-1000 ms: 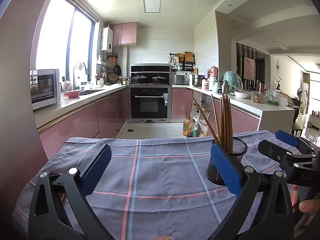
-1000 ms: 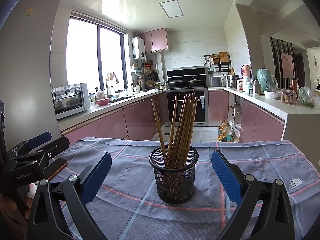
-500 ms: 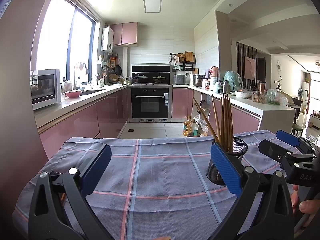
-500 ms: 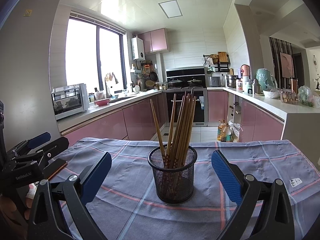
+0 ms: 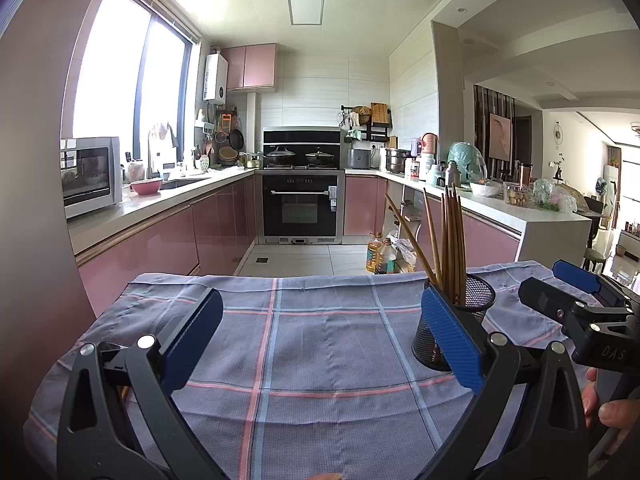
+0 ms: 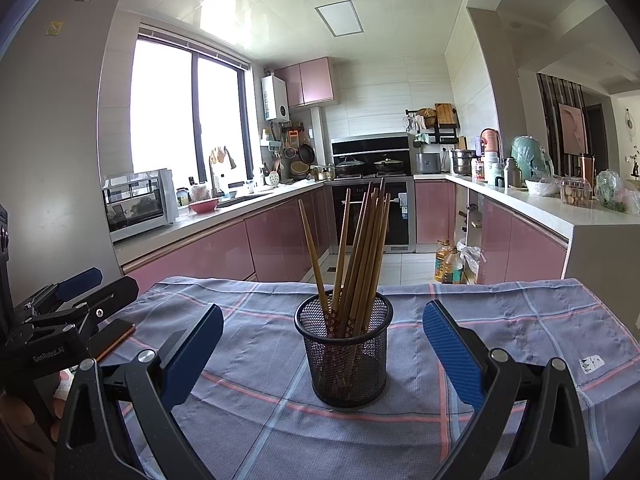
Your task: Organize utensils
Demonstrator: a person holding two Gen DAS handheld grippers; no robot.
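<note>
A black mesh holder (image 6: 346, 352) stands upright on the checked cloth (image 6: 520, 320), with several brown wooden chopsticks (image 6: 360, 248) standing in it. My right gripper (image 6: 320, 344) is open and empty, its blue pads either side of the holder and just in front of it. My left gripper (image 5: 320, 340) is open and empty above the cloth (image 5: 300, 340). In the left wrist view the holder (image 5: 476, 312) and its chopsticks (image 5: 448, 240) sit partly behind the right pad. The right gripper also shows at the right edge of that view (image 5: 576, 300), and the left gripper shows at the left in the right wrist view (image 6: 72, 304).
A flat brown-edged object (image 6: 114, 336) lies on the cloth at the left, under the left gripper. The table's far edge (image 5: 320, 278) drops to the kitchen floor. Pink cabinets, an oven and cluttered counters stand beyond.
The right wrist view has shifted slightly, so the holder sits a little further left in it. The left gripper has not visibly moved.
</note>
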